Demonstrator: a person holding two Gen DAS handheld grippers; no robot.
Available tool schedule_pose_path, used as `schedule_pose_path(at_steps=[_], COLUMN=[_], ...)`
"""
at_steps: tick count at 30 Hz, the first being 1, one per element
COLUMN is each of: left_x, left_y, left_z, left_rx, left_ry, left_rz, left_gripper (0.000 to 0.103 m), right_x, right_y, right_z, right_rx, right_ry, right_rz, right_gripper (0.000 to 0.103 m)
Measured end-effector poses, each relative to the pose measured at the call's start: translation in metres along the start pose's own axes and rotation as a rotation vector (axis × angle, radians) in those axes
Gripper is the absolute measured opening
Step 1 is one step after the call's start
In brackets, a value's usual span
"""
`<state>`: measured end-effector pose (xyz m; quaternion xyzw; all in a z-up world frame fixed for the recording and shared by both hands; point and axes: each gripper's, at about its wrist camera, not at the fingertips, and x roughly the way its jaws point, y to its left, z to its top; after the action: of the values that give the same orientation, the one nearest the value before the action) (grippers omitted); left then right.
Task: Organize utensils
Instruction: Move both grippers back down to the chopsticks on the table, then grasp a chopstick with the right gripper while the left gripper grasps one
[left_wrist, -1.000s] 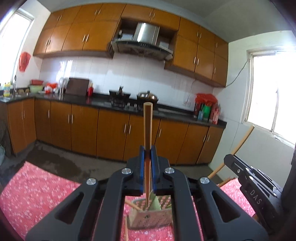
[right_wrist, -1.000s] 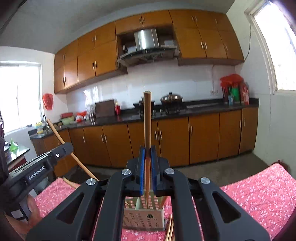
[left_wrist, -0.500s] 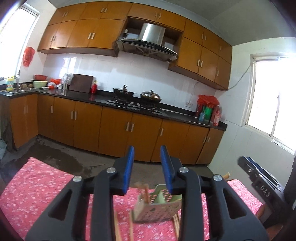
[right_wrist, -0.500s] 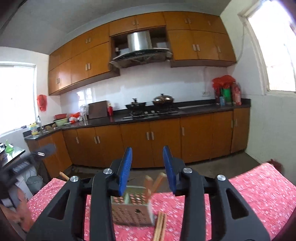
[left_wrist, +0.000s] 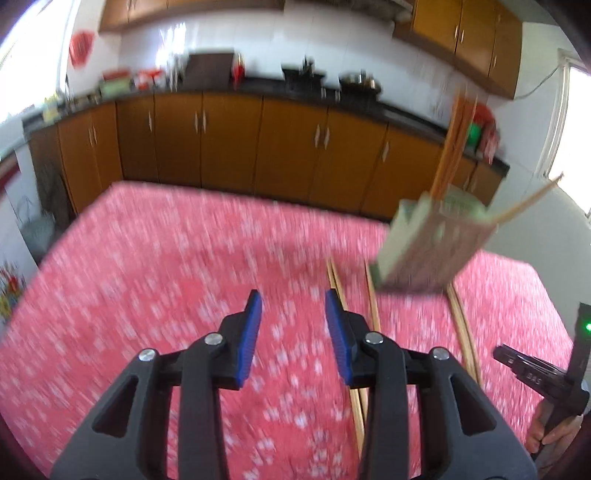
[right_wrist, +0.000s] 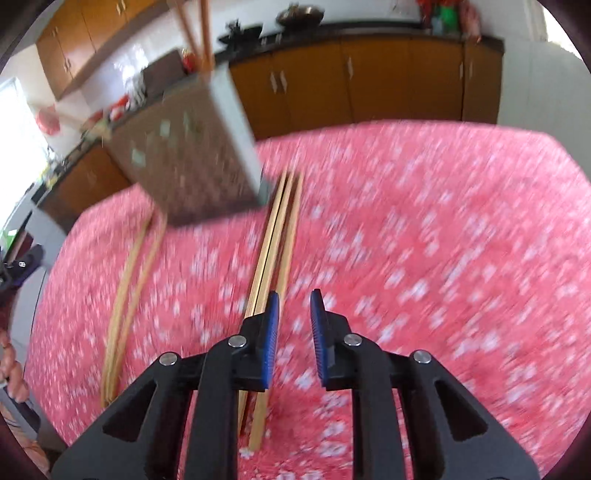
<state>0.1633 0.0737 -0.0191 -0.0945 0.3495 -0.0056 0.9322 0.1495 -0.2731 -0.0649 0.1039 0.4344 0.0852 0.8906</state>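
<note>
A perforated grey-green utensil holder stands on the red floral cloth with several wooden chopsticks upright in it. More chopsticks lie flat on the cloth in front of the holder, and another pair lies further left. My left gripper is open over bare cloth, with the nearest loose chopstick just past its right finger. My right gripper points down just right of the middle bundle. Its jaws are closing with nothing between them.
Brown kitchen cabinets under a dark counter with pots run behind the table's far edge. A person's hand holds the other gripper's handle at the right rim. Bright windows sit at the sides. The picture is motion-blurred.
A second ago each gripper was shut on an upright chopstick above the holder. Both let go, and the chopsticks stand in the holder. Both grippers have dropped and tipped down toward the cloth; the right jaws have narrowed.
</note>
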Motion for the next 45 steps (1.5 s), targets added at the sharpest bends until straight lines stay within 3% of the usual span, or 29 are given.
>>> schedule_pose_path(at_steps=[5,7,10,17,32,37,40,45], left_x=[0.021,0.027,0.033,0.047,0.063,0.086,0.097,0.099], left_y=[-0.005,-0.012,-0.025,-0.043,-0.042,-0.012,0.006,0.012], left_z=[-0.028,-0.037,-0.045,-0.062,-0.059,-0.033,-0.020,-0.019], left_rx=[-0.013,-0.003,0.022,0.092,0.159,0.106,0.056,0.070], left_ry=[0.096,0.124,0.161,0.229,0.228,0.194,0.186,0.164], left_rz=[-0.068,-0.096,-0.117,-0.104,-0.021,0.050,0.059,0.054], left_gripper=[0.028,0.025,0.019,0.014,0.010,0.009,0.010,0.011], right_x=[0.017,0.020,0.021,0.014,0.009,0.016,0.021,0.025], right_y=[0.014,0.018,0.009,-0.007,0.004,-0.007,-0.013,-0.015], right_z=[-0.014,-0.012,-0.006,-0.005,-0.021,-0.007,0.002,0.007], right_rx=[-0.037,-0.073,-0.054,-0.037,-0.088,-0.064,-0.034,-0.040], right_ry=[0.035,0.025,0.006,-0.003,-0.022,-0.043,-0.045,-0.062], right_rz=[-0.012,-0.055,-0.125,-0.133,-0.132,-0.173,-0.177,-0.186], right_gripper=[0.018,0.008,0.008,0.008,0.008,0.008,0.008,0.008])
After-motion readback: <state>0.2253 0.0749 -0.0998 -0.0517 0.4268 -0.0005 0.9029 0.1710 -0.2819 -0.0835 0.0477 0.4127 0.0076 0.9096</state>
